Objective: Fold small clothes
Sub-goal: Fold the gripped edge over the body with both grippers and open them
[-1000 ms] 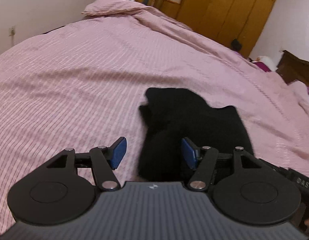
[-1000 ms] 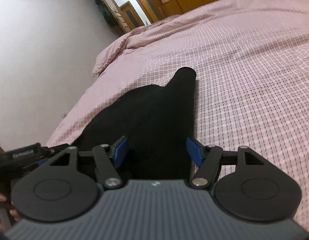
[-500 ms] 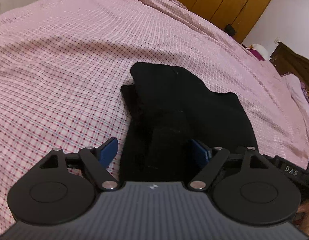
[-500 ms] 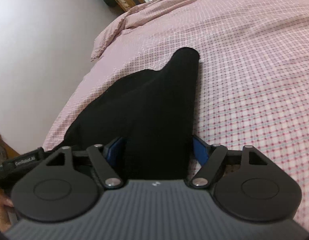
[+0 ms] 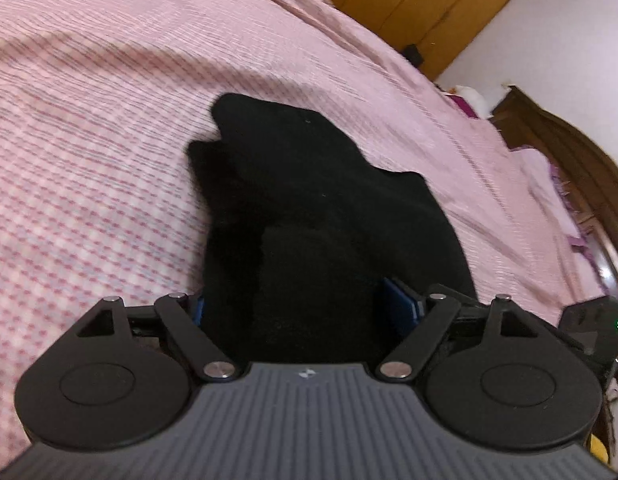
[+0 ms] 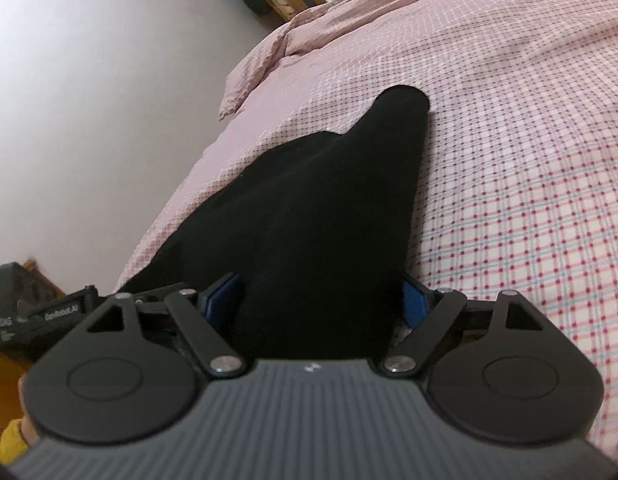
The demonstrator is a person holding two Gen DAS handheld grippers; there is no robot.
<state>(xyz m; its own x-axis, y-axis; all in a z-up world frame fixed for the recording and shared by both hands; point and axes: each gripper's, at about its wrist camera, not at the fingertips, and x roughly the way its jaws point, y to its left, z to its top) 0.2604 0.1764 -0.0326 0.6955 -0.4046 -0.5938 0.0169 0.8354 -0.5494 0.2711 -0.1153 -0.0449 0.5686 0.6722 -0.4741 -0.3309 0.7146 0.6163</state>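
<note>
**Both grippers down over the near edge of the cloth**

Left view first. Our left gripper (image 5: 297, 304) has dropped low and pushed forward since a second ago: back then its blue pads sat clear above the bed with the cloth ahead of them, and now the black cloth (image 5: 309, 208) fills the gap between them. The right pad (image 5: 401, 304) shows plainly beside the fabric, while the left pad is nearly hidden behind it. The jaws stand wide, spanning the cloth's near edge; we judge they have not closed on it yet. The cloth lies on the pink checked bedspread (image 5: 89, 160), near end under us, a narrow lobe reaching away. At the far right edge we glimpse the other tool.

Now the right view. Same story: our right gripper (image 6: 321, 304) has come down from a hover to straddle the cloth (image 6: 309, 208). Both pads are set apart, with dark fabric bulging between them, so again wide jaws around the edge, no pinch that we can confirm. From here the cloth tapers to a rounded tip (image 6: 403, 100) far up the bedspread (image 6: 529, 160).

For the task, this reads as the approach finished and the grasp about to begin: close both, then lift the near edge over for a fold.
</note>
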